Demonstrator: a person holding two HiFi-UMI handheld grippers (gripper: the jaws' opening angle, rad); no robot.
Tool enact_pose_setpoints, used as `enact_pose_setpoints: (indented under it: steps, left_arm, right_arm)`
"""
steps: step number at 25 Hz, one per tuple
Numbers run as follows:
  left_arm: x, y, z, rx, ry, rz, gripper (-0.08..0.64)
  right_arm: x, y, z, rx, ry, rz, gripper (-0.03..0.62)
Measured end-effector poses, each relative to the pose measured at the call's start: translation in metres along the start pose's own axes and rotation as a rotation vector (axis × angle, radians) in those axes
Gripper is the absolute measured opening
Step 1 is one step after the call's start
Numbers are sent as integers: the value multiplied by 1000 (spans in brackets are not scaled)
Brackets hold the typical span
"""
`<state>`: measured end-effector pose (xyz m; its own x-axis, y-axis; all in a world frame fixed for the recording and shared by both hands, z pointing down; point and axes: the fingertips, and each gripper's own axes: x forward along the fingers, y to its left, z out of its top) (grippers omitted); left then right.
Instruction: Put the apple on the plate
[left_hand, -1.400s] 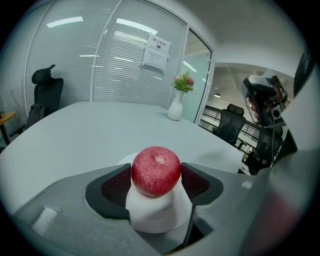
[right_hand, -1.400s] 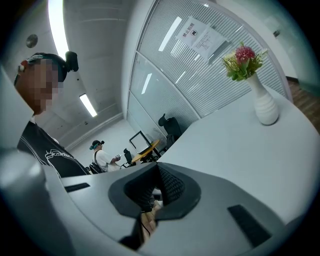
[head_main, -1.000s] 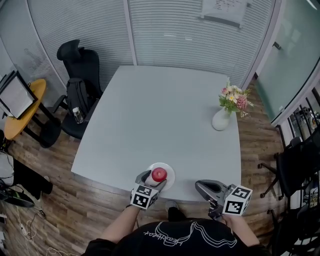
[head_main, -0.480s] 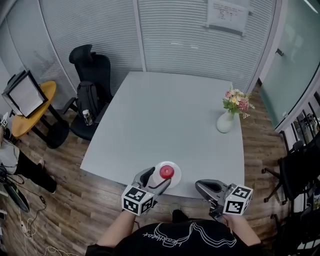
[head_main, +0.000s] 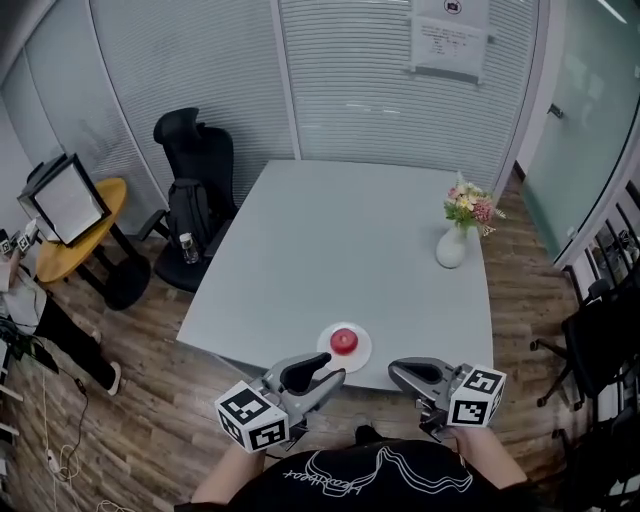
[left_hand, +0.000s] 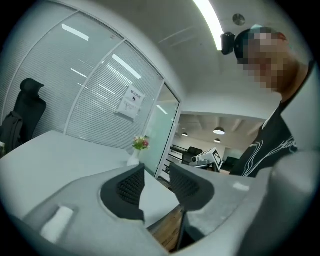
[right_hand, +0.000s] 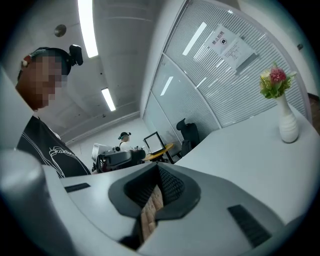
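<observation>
Already on plate (head_main: 361, 359), near edge of table (head_main: 350, 230): apple (head_main: 344, 340), likely firm, smooth, light, bruisable; grip its widest sides. Your left gripper (head_main: 336, 375): empty, jaws closing. Right gripper (head_main: 395, 370): closed, empty.

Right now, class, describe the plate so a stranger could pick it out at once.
Find the big grey table in the middle of the room. Near its edge closest to the person lies a small white plate. Unlike the tall vase of flowers at the right, it is flat and holds a red apple.

Red apple (head_main: 344, 340) — white plate (head_main: 362, 353)
</observation>
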<state>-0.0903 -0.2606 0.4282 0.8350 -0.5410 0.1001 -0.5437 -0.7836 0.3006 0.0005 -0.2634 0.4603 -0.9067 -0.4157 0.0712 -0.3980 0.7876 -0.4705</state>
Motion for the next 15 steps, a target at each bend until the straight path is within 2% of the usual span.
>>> enact_pose_setpoints:
  steps: [2, 3, 6, 9, 15]
  left_arm:
    - [-7, -10, 3, -10, -16, -17, 74]
    - [-10, -15, 2, -15, -19, -25, 61]
    - [-14, -28, -2, 17, -3, -29, 36]
    - [-18, -35, -11, 62, 26, 2, 23]
    - [-25, -40, -15, 75, 24, 55, 17]
  right_arm:
    - [0, 10, -1, -17, 2, 15, 9]
    - [0, 14, -2, -26, 3, 22, 9]
    - [1, 28, -5, -41, 0, 45, 9]
    - [1, 40, -7, -58, -12, 61, 9]
    - [1, 61, -18, -133, 22, 74, 8]
